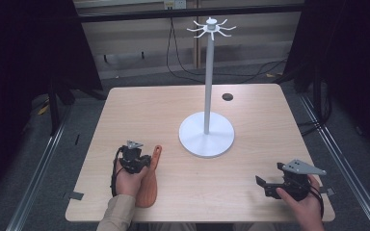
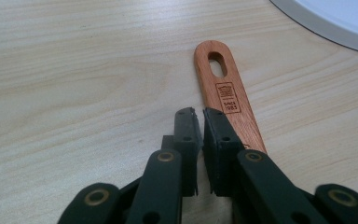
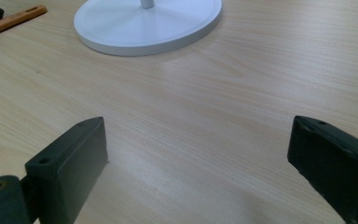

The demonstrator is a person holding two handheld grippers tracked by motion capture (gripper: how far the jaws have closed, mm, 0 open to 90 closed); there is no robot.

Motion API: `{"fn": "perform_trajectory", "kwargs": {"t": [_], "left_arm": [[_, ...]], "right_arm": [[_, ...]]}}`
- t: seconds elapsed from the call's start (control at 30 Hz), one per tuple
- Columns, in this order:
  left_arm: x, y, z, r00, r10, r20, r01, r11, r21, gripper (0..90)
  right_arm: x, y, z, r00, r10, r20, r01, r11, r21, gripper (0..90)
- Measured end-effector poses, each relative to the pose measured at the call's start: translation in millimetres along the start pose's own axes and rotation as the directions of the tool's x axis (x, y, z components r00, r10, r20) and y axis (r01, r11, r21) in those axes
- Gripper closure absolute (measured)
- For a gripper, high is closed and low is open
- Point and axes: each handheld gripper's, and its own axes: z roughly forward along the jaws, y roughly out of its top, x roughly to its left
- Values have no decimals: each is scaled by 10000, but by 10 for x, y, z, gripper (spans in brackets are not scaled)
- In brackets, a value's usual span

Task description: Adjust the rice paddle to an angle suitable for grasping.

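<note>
On the near left part of the pale wooden table (image 1: 125, 106), a person's left hand (image 1: 126, 179) holds the left gripper (image 1: 144, 161) low over a reddish wooden spatula (image 1: 149, 185). From above, that spatula lies almost lengthwise, its broad blade toward the table's near edge beside the sleeve and its slim handle reaching away toward the white stand. Seen along the left gripper's own jaws, the two black pads stand almost together with only a thin slit between them. Nothing sits in that slit; bare tabletop shows through it. The handle runs out from under the right-hand jaw, its slotted hanging hole and a small stamped mark plain to see, and whether that jaw actually touches the wood I cannot tell.

Further right, near the middle of the table, a white stand (image 1: 206, 134) has a round flat base, a tall thin pole and a ring of small hooks at the top. A small dark hole (image 1: 227, 96) marks the tabletop behind it.

At the near right corner, the right hand (image 1: 303, 202) holds the right gripper (image 1: 262, 185), pointing leftward across the table. Its jaws are spread wide with nothing but bare wood between them, well apart from both stand and spatula.
</note>
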Motion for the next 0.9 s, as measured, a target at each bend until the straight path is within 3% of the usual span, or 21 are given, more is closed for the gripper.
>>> {"fn": "perform_trajectory", "kwargs": {"t": [0.23,0.37,0.77,0.9], "left_arm": [[-26,13,-62,9992,347,-193,-346,9994,57,766],[-62,37,-141,9995,278,-162,-276,9995,122,688],[-121,38,-204,9998,-33,185,12,9934,1146,547],[-160,106,-211,9997,198,159,-219,9890,1462,524]], "right_arm": [[-6,37,4,9999,-60,-80,59,9999,-136,44],[-25,45,13,9999,12,-126,-14,9999,-107,44],[39,119,106,9985,-102,-538,102,9999,9,44],[58,134,125,9982,-33,-601,35,10000,35,43]]}}
